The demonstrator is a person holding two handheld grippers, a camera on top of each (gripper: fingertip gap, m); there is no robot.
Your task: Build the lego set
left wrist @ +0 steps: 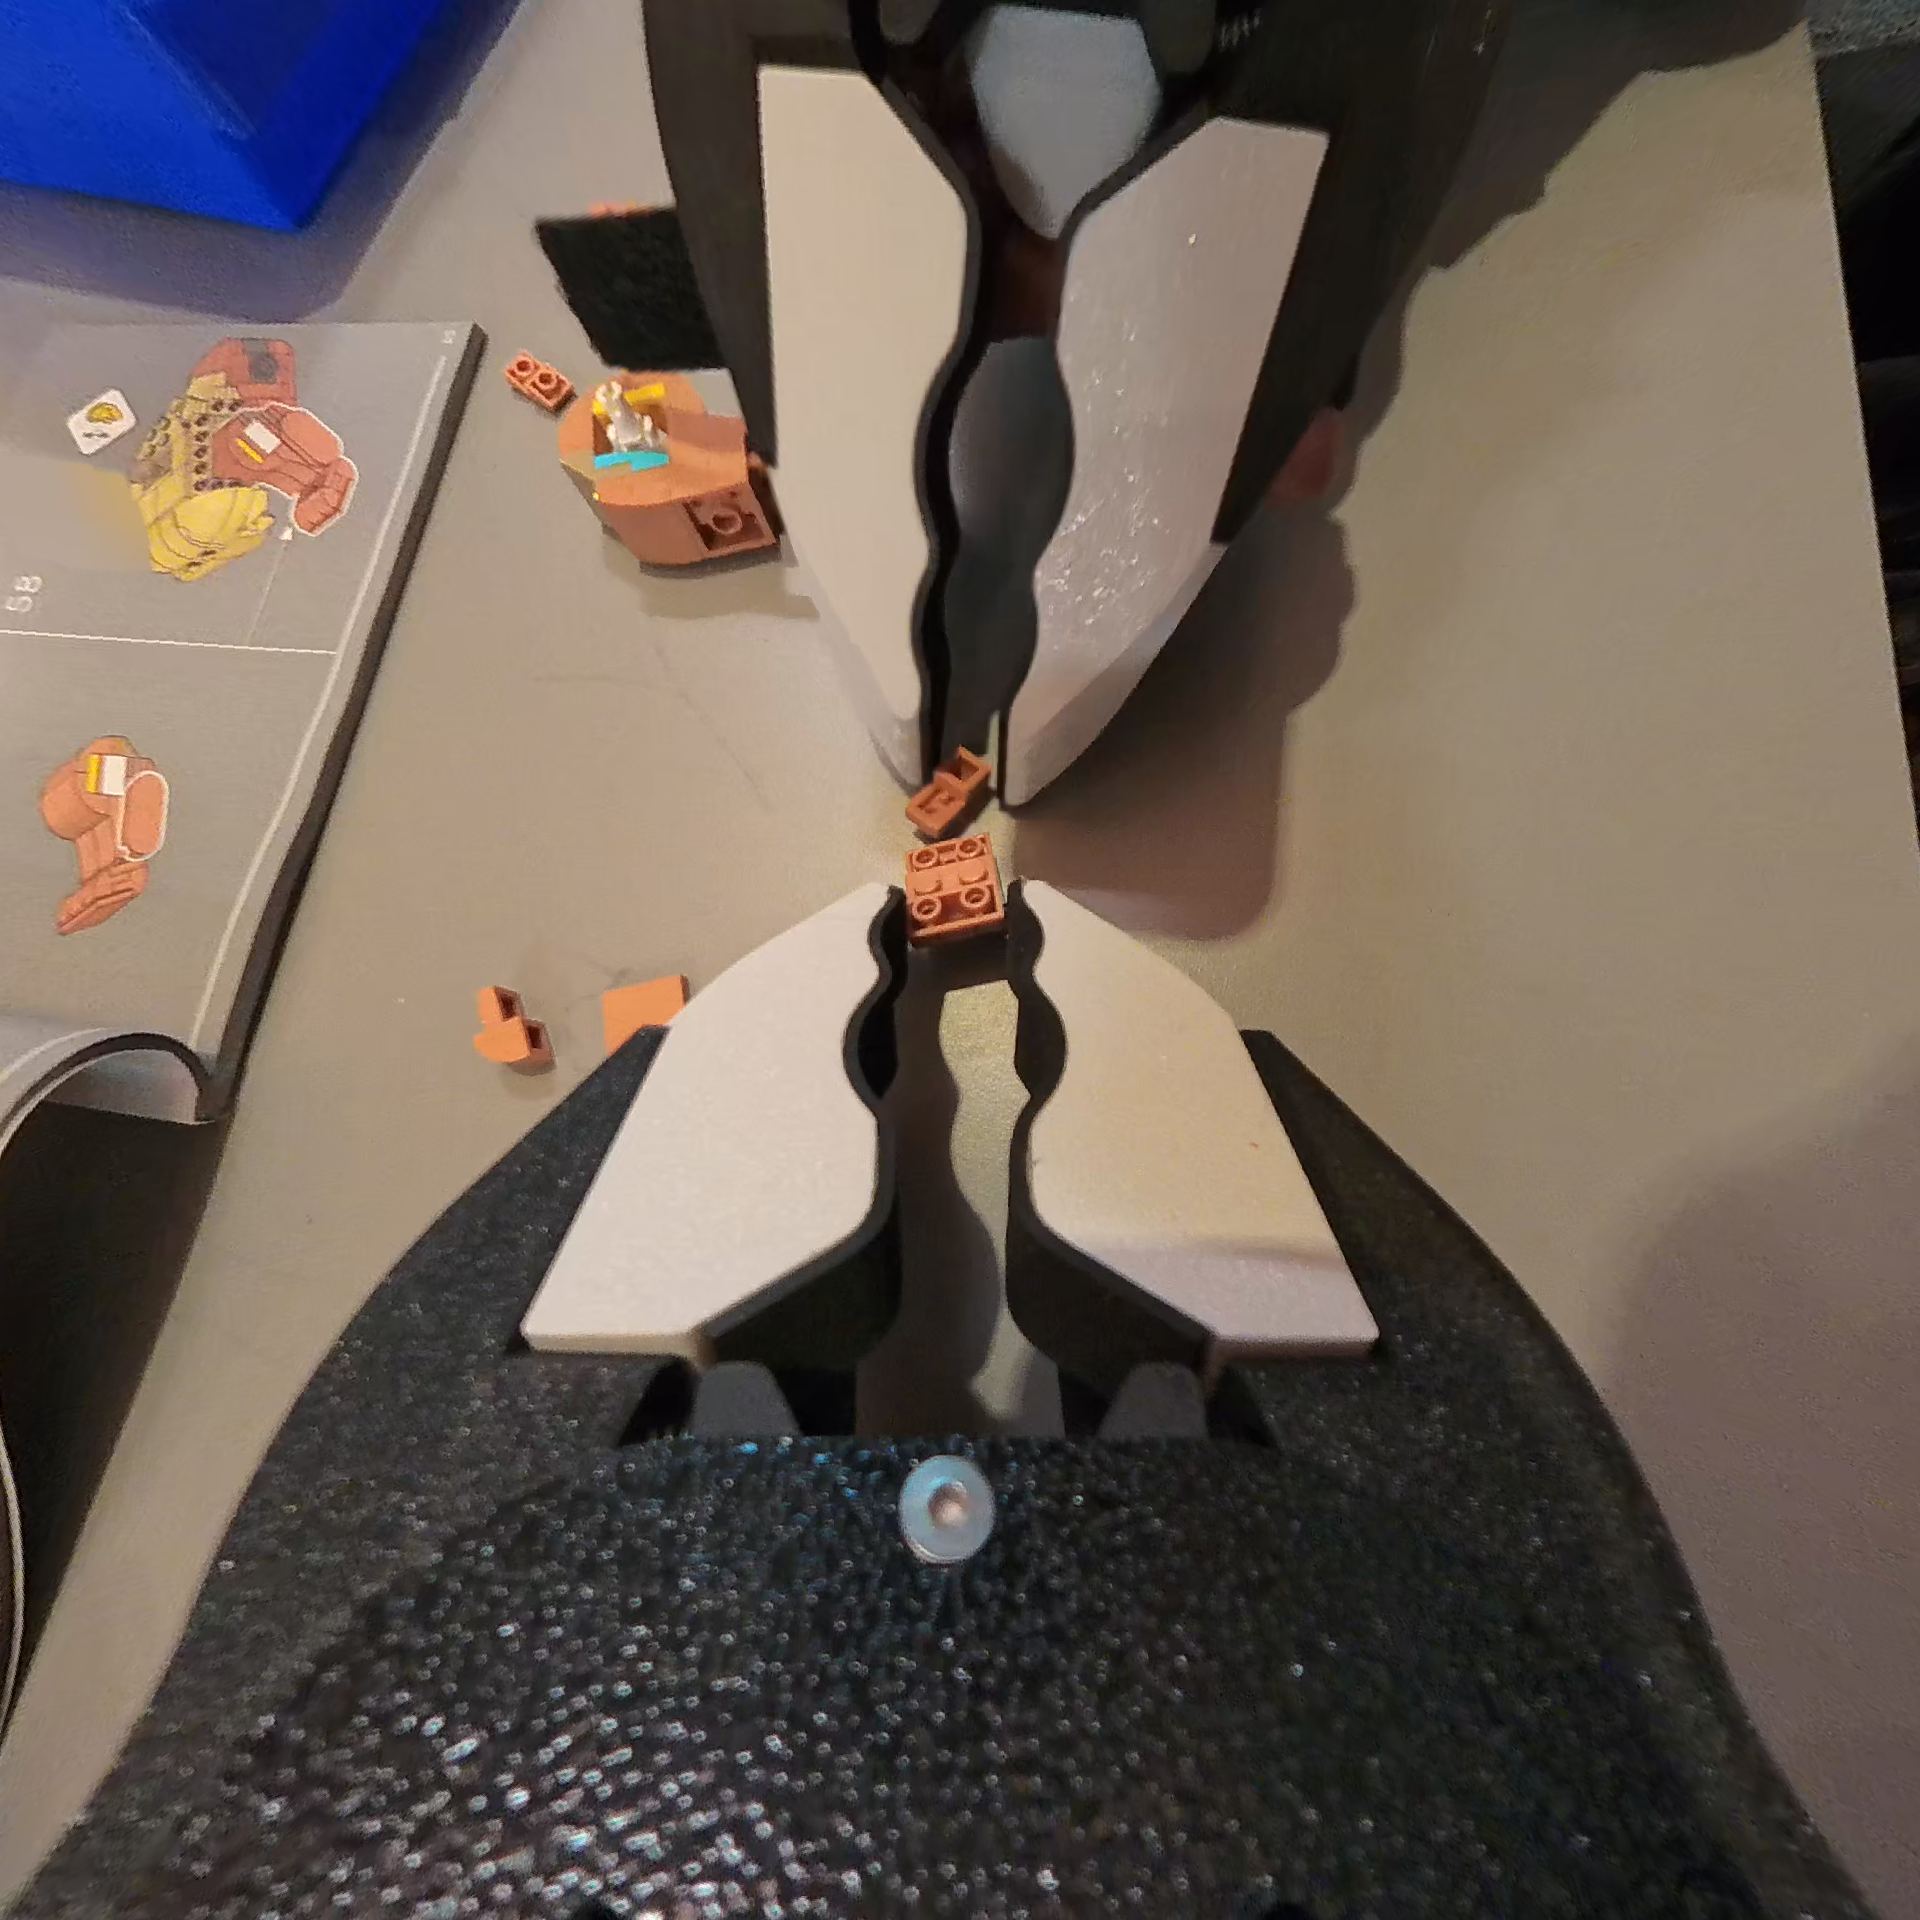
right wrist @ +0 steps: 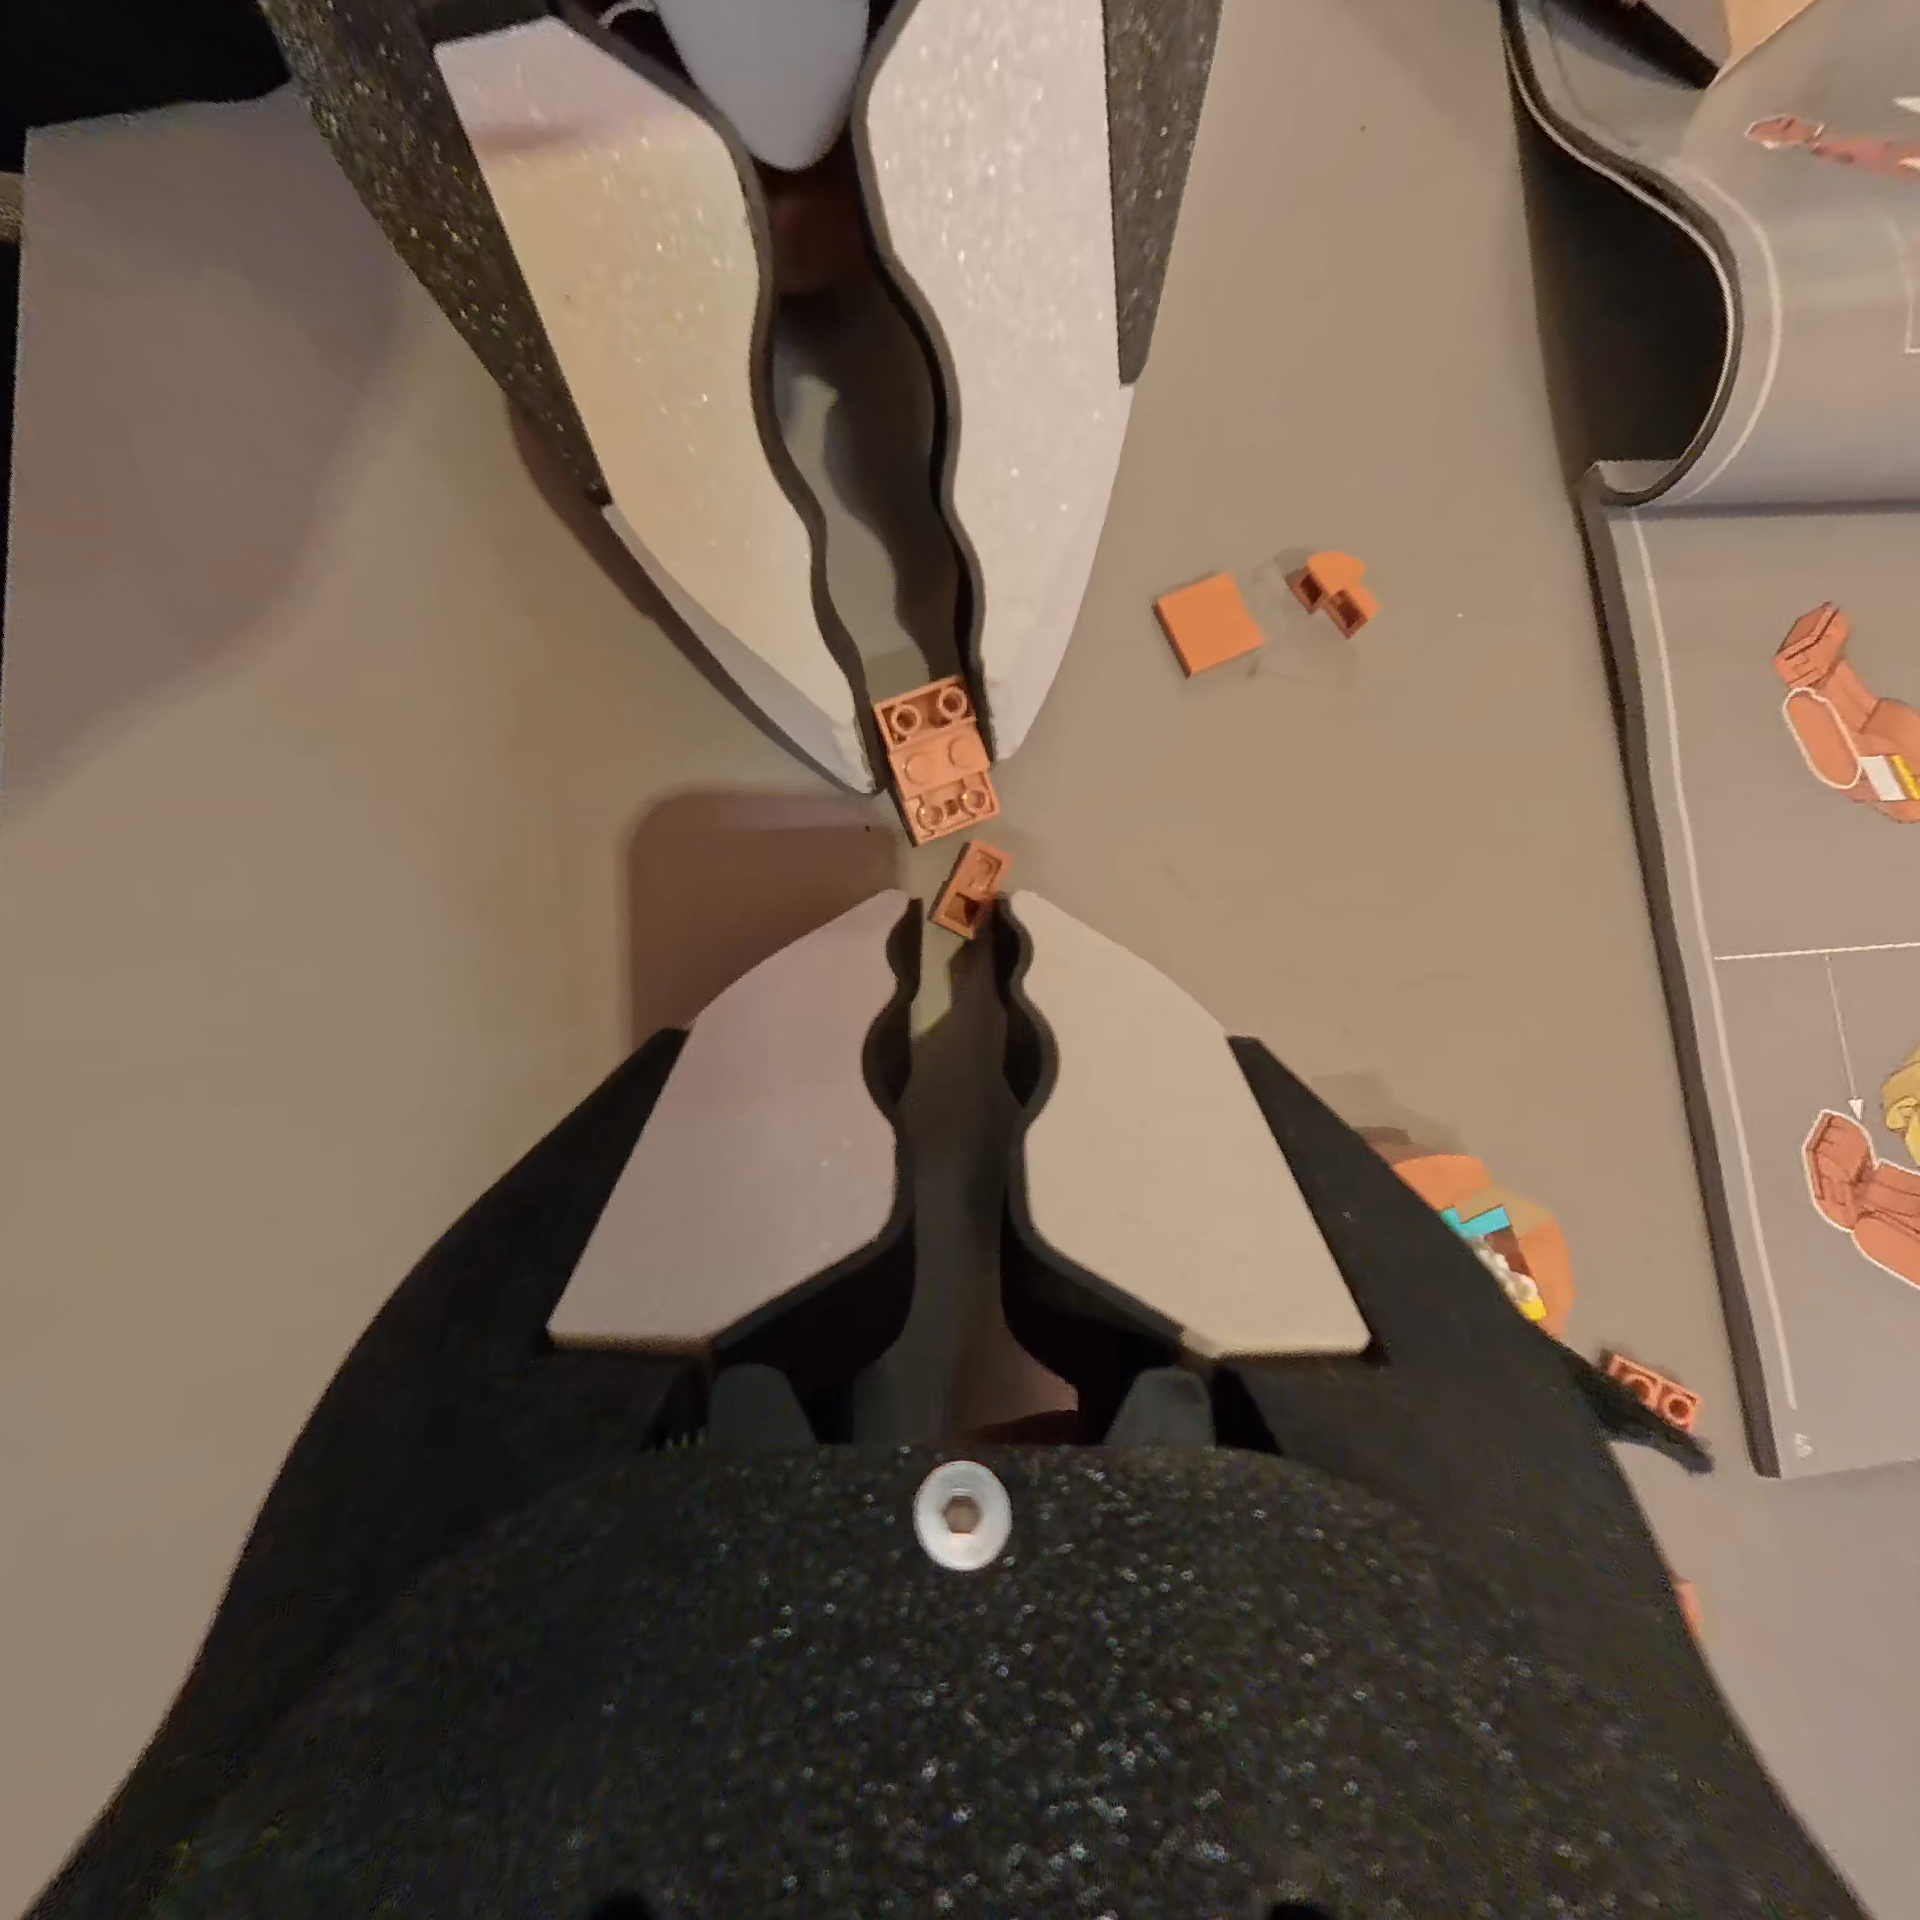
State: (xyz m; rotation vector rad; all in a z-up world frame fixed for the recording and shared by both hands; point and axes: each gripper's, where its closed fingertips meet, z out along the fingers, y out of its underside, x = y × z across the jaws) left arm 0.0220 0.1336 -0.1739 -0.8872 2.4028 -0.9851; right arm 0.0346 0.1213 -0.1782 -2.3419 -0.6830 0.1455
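Two handheld grippers meet tip to tip over a grey table. The left gripper clamps a studded brown brick between narrow jaws; the right gripper pinches a smaller brown bracket piece just beyond it. Loose brown pieces, a partly built model and an open instruction booklet lie to the left.
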